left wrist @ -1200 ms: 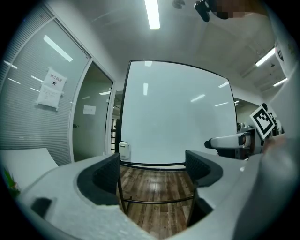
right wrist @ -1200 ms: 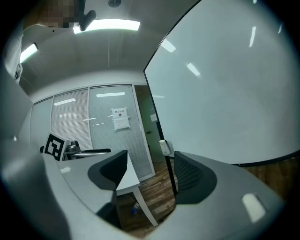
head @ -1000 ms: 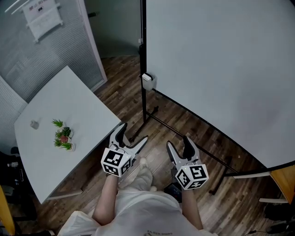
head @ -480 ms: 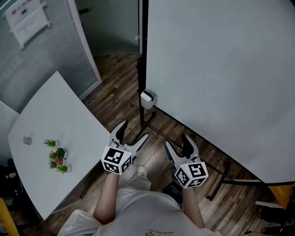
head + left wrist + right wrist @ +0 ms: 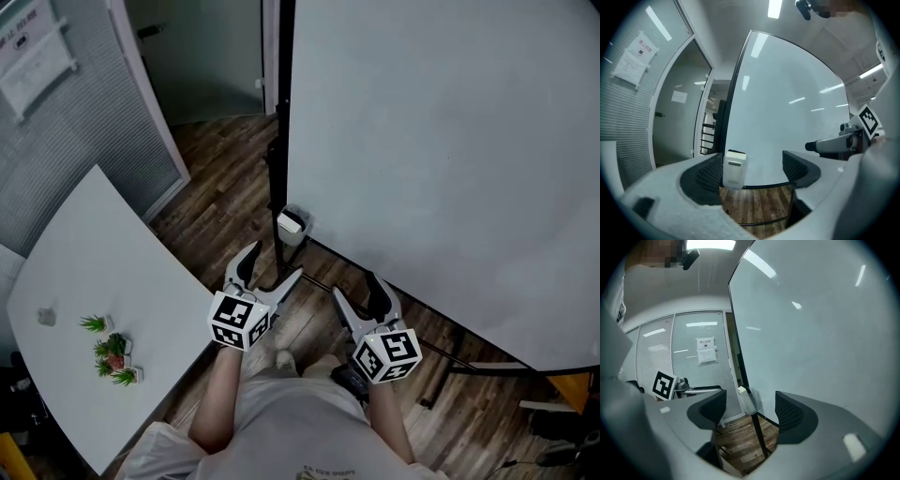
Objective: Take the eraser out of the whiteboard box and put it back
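A small clear box (image 5: 292, 226) hangs on the lower left corner of the big whiteboard (image 5: 441, 150), by its black post. A white eraser (image 5: 734, 163) with a dark top stands upright in it. My left gripper (image 5: 272, 269) is held level just short of the box, jaws wide apart and empty. In the left gripper view the box shows ahead near the left jaw, untouched. My right gripper (image 5: 357, 292) is beside it on the right, also open and empty. In the right gripper view the box (image 5: 750, 401) is farther off, between the jaws.
A white table (image 5: 84, 281) with a small potted plant (image 5: 112, 352) stands at the left, its corner near my left arm. The whiteboard stand's black legs (image 5: 441, 349) run over the wood floor. A blinds-covered partition (image 5: 66, 122) and a doorway lie behind.
Both grippers have come forward toward the whiteboard; the box now lies just ahead of the left gripper. The table has slid back and to the left in the head view.
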The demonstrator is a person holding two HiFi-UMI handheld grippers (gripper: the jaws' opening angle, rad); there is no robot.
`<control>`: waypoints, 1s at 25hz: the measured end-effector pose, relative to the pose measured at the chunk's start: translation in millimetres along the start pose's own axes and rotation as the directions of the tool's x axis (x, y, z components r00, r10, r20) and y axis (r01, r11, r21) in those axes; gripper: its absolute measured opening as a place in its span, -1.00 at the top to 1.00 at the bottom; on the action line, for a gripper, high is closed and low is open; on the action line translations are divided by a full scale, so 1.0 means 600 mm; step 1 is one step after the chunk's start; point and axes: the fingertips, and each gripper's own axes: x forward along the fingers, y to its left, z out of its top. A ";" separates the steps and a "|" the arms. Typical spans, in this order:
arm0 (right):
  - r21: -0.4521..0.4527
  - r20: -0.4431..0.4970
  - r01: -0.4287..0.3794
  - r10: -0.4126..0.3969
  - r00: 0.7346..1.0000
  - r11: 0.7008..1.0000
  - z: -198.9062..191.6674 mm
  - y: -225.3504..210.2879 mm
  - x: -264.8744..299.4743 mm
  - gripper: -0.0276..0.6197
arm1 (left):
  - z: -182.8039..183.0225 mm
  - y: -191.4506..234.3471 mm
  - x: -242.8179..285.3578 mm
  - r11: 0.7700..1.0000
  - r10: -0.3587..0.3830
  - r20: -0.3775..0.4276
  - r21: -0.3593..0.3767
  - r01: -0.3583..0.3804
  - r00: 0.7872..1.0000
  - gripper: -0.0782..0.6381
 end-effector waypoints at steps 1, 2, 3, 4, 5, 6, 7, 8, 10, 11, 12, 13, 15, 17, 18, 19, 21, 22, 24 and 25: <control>-0.001 0.004 0.001 -0.001 1.000 1.000 0.003 -0.001 0.003 -0.09 | 0.001 0.002 0.004 1.000 -0.003 0.001 0.002 0.003 1.000 -0.31; -0.003 0.008 0.001 -0.001 1.000 1.000 0.007 -0.002 0.005 -0.09 | 0.003 0.004 0.008 1.000 -0.005 0.002 0.004 0.005 1.000 -0.31; -0.005 0.011 0.002 -0.002 1.000 1.000 0.009 -0.003 0.008 -0.09 | 0.005 0.005 0.011 1.000 -0.008 0.003 0.007 0.008 1.000 -0.31; -0.005 0.013 0.004 -0.003 1.000 1.000 0.011 -0.005 0.011 -0.09 | 0.006 0.006 0.014 1.000 -0.011 0.003 0.011 0.011 1.000 -0.30; -0.005 0.016 0.004 -0.004 1.000 1.000 0.012 -0.006 0.014 -0.09 | 0.007 0.009 0.017 1.000 -0.013 0.001 0.016 0.013 1.000 -0.30; -0.005 0.018 0.004 -0.003 1.000 1.000 0.013 -0.006 0.018 -0.09 | 0.008 0.012 0.020 1.000 -0.014 -0.002 0.023 0.014 1.000 -0.30; -0.004 0.020 0.002 -0.002 1.000 1.000 0.014 -0.007 0.023 -0.09 | 0.009 0.016 0.023 0.999 -0.013 -0.005 0.030 0.014 1.000 -0.29; -0.004 0.020 -0.001 0.001 1.000 1.000 0.013 -0.007 0.027 -0.09 | 0.010 0.019 0.026 0.999 -0.012 -0.007 0.036 0.013 1.000 -0.29; 0.002 0.021 -0.009 0.009 1.000 1.000 0.013 -0.009 0.033 -0.09 | 0.013 0.024 0.032 0.999 -0.009 -0.009 0.046 0.009 1.000 -0.28; 0.006 0.023 -0.013 0.012 1.000 1.000 0.015 -0.011 0.036 -0.09 | 0.015 0.025 0.036 0.999 -0.008 -0.008 0.050 0.008 1.000 -0.28; 0.011 0.025 -0.016 0.016 1.000 1.000 0.016 -0.013 0.040 -0.09 | 0.018 0.026 0.040 0.998 -0.006 -0.008 0.055 0.007 1.000 -0.28; 0.014 0.027 -0.020 0.020 0.999 1.000 0.018 -0.015 0.044 -0.09 | 0.019 0.029 0.044 0.998 -0.005 -0.008 0.059 0.005 1.000 -0.28; 0.015 0.026 -0.029 0.029 0.999 0.999 0.019 -0.019 0.054 -0.09 | 0.020 0.033 0.052 0.998 -0.003 -0.011 0.063 0.004 1.000 -0.27; 0.011 0.022 -0.038 0.037 0.999 0.999 0.021 -0.024 0.064 -0.09 | 0.020 0.035 0.062 0.998 -0.006 -0.015 0.063 0.007 1.000 -0.27; 0.009 0.021 -0.041 0.041 0.999 0.999 0.023 -0.025 0.069 -0.09 | 0.020 0.035 0.067 0.998 -0.009 -0.017 0.062 0.010 1.000 -0.26; 0.007 0.021 -0.044 0.043 0.999 0.999 0.025 -0.026 0.072 -0.09 | 0.021 0.035 0.071 0.998 -0.012 -0.020 0.062 0.013 1.000 -0.26; 0.004 0.018 -0.050 0.050 0.999 0.999 0.028 -0.027 0.077 -0.09 | 0.021 0.037 0.076 0.998 -0.012 -0.025 0.063 0.014 1.000 -0.26; 0.002 0.015 -0.053 0.053 0.998 0.999 0.028 -0.027 0.080 -0.09 | 0.020 0.039 0.078 0.998 -0.010 -0.027 0.063 0.012 1.000 -0.26; 0.002 0.009 -0.056 0.056 0.998 0.998 0.026 -0.029 0.083 -0.09 | 0.016 0.044 0.084 0.998 -0.005 -0.032 0.063 0.007 0.999 -0.25; 0.005 0.007 -0.057 0.057 0.998 0.998 0.024 -0.032 0.084 -0.09 | 0.014 0.046 0.087 0.998 -0.002 -0.033 0.063 0.004 0.999 -0.25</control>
